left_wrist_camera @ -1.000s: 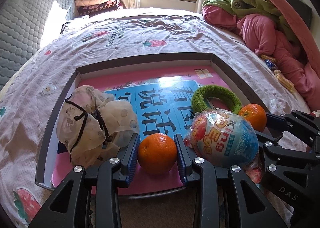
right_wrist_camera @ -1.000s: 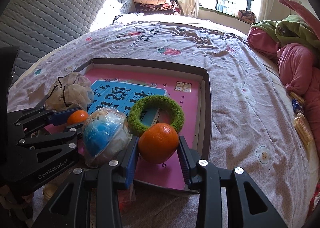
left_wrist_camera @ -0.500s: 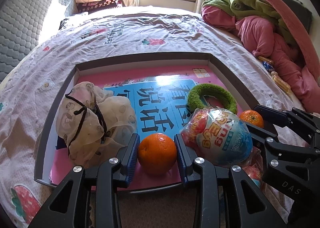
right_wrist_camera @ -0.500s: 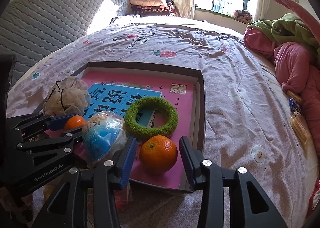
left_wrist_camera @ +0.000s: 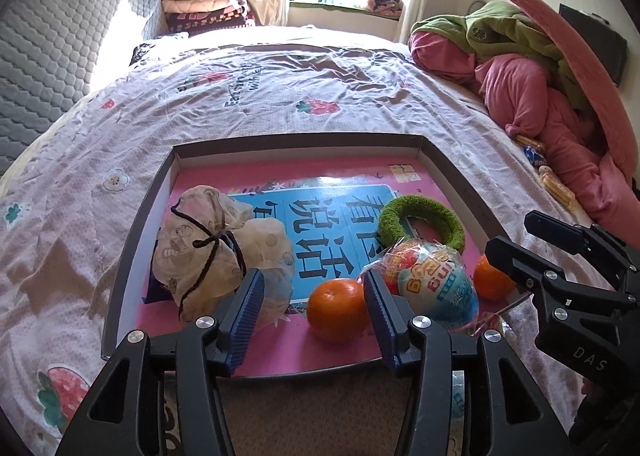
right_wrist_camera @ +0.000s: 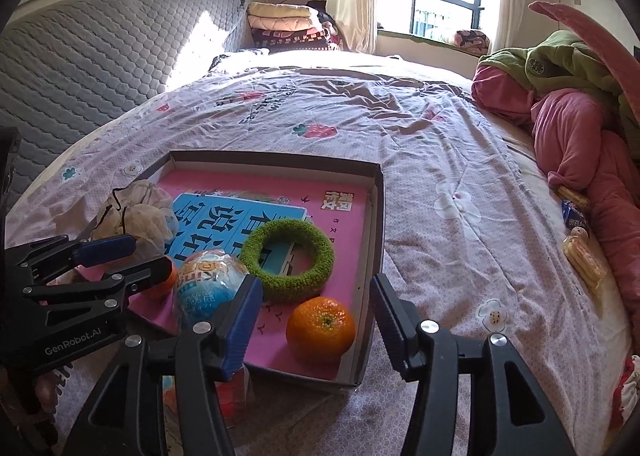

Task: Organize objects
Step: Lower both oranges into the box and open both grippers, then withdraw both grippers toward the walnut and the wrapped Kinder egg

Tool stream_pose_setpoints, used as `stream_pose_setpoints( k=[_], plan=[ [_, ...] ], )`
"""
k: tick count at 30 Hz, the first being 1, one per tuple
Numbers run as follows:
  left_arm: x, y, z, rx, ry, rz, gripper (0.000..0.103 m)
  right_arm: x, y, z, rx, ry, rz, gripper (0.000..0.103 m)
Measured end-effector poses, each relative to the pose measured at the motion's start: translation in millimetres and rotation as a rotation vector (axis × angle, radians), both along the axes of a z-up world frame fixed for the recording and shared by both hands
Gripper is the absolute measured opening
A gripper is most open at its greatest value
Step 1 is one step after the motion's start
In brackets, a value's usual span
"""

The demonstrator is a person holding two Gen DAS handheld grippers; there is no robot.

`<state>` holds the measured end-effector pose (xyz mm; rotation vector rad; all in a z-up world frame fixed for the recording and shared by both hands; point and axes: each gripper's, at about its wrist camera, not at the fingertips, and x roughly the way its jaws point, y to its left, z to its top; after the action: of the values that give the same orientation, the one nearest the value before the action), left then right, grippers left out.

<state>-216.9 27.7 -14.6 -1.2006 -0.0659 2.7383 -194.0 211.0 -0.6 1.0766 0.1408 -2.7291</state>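
Left wrist view
Surface: I see a bed (left_wrist_camera: 248, 96) under a strawberry-print sheet, window behind.
Tray (left_wrist_camera: 120, 276): shallow, long axis across my view.
Left gripper (left_wrist_camera: 312, 306): fingers spread; one orange (left_wrist_camera: 338, 310) lies free between them on the tray's pink floor.
Beside it: cloth pouch (left_wrist_camera: 212, 252) left, wrapped toy egg (left_wrist_camera: 430, 280) right.

Right wrist view
Right gripper (right_wrist_camera: 316, 318): fingers apart around a second orange (right_wrist_camera: 320, 328), untouched, in the tray's near right corner, stem facing me.
Green ring (right_wrist_camera: 288, 258): flat, just behind.
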Motion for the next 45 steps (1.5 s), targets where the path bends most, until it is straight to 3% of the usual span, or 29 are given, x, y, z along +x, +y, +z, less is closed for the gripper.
stream_pose_setpoints(
  k=[7,18,22,33,45],
  plan=[
    [21,-3,21,-0.005,0.035,0.008,0.060,18,-1,20,-0.011,0.083,0.015,0.070],
    [65,-21,52,0.004,0.100,0.049,0.064,47,-2,40,-0.058,0.178,0.039,0.077],
    [83,-16,48,-0.022,0.087,0.038,0.068,59,-3,43,-0.078,0.194,0.050,0.081],
    [114,-7,36,-0.073,0.070,0.028,0.069,84,-8,47,-0.093,0.234,0.063,0.084],
    [129,-1,33,-0.088,0.060,0.013,0.070,104,1,39,-0.131,0.202,0.059,0.086]
  ],
)
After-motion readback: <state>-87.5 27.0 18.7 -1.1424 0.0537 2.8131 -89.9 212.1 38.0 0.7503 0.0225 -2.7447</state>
